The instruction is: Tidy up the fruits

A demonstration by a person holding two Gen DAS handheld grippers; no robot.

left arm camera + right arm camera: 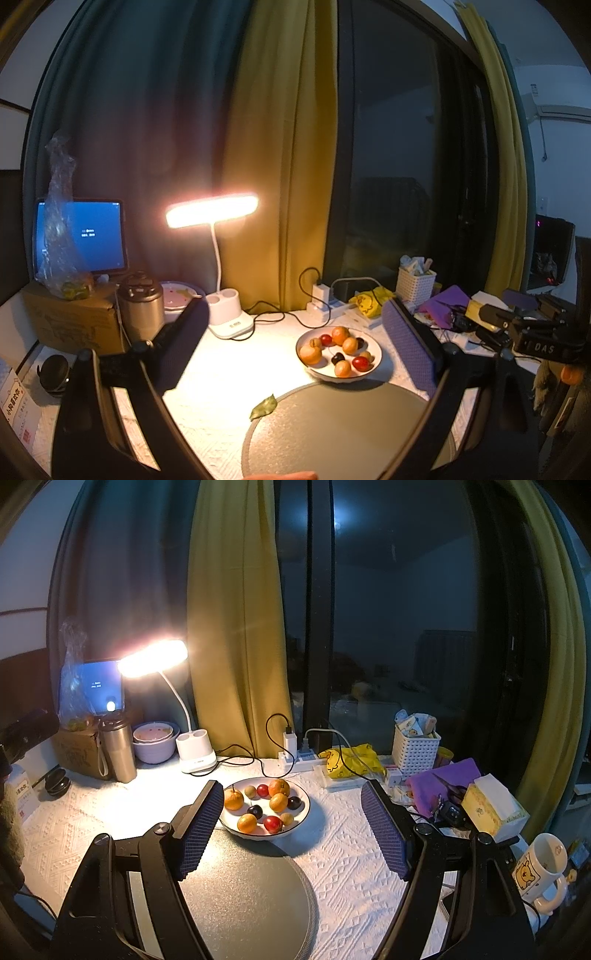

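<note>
A white plate [373, 360] [304, 805] holds several small oranges [310, 354] [233, 799], red fruits [361, 363] [273, 824], dark cherries [338, 358] [255, 811] and small brown fruits. A round grey tray [343, 432] [247, 893] lies in front of it, bare except for a green leaf [264, 406] at its left rim. My left gripper [295, 347] is open and empty, raised above the tray with the plate between its fingers. My right gripper [291, 830] is open and empty, its left finger [197, 827] by the plate's left edge.
A lit desk lamp [212, 210] [153, 659], steel flask [142, 310] [117, 751], bowls [153, 742], cardboard box [74, 317] and tablet [98, 236] stand at the back left. A power strip [299, 760], white basket [415, 751], tissue box [493, 808] and mug [541, 867] crowd the right.
</note>
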